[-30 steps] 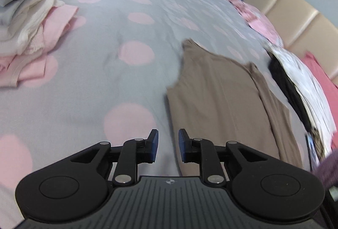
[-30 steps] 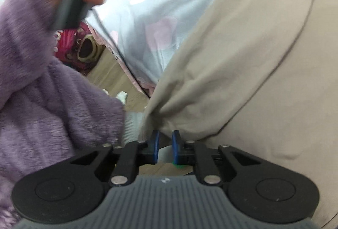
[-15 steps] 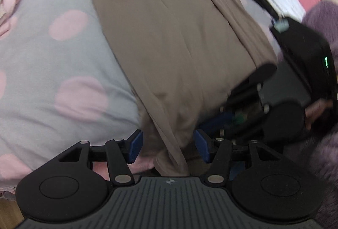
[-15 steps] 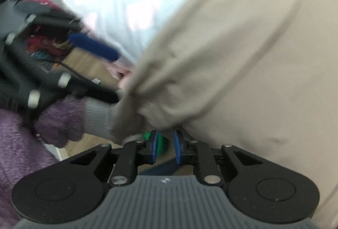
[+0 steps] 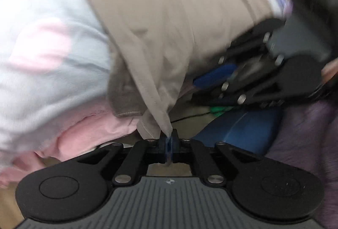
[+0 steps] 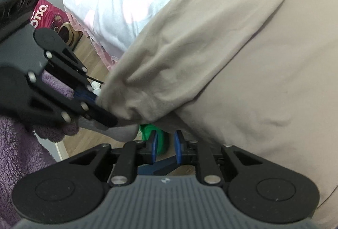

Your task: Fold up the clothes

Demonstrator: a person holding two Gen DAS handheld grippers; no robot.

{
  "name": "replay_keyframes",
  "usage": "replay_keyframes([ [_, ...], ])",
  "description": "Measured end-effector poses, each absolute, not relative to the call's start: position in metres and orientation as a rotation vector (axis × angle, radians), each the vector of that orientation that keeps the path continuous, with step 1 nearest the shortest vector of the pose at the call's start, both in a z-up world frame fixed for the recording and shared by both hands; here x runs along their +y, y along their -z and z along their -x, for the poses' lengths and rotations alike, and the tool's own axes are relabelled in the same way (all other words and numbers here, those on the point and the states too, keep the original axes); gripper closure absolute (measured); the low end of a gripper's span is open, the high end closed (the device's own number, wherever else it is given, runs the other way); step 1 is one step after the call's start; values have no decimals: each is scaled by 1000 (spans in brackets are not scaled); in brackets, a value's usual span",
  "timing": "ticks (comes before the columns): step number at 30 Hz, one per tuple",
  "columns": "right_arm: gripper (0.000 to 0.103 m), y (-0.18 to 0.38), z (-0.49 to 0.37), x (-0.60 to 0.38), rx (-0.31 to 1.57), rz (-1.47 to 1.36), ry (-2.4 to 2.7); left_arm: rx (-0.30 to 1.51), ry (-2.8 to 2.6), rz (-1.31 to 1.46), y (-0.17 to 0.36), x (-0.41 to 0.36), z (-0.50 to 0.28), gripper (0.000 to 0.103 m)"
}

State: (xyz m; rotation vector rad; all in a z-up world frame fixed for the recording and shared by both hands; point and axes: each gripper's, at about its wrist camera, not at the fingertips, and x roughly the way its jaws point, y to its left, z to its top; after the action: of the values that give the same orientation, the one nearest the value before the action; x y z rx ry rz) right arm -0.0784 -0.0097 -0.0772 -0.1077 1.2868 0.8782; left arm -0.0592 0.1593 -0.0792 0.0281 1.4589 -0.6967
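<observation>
Pale grey bedding with pink dots [image 5: 42,43] covers the bed, and one beige garment [image 6: 253,59] lies over its near edge, filling the right of the right wrist view, with its hem corner drooping toward the wooden floor [image 6: 84,64].

In the left wrist view the left gripper [image 5: 168,141] is fully closed, pinching the garment's hem corner at the lower centre of the frame. The right gripper [image 6: 165,144] has its jaws opening; nothing sits between the blue pads, and the cloth edge hangs just above them.

To fold well, I judge the left pinch should stay firm while the right gripper takes a matching grip farther along the same hem, pads catching both layers. Then both corners should rise together and travel evenly toward the far end, keeping the hem taut so no crease bunches.

Counted: one beige garment, two grippers, one purple fleece sleeve [image 6: 12,165] at lower left.
</observation>
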Motion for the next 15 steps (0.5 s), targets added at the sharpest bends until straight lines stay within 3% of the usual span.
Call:
replay_keyframes([
  [6, 73, 87, 85, -12, 1260, 43, -899, 1449, 792, 268, 71, 206, 49, 103],
  [15, 70, 94, 83, -4, 1221, 64, -885, 1627, 557, 185, 130, 200, 48, 103],
])
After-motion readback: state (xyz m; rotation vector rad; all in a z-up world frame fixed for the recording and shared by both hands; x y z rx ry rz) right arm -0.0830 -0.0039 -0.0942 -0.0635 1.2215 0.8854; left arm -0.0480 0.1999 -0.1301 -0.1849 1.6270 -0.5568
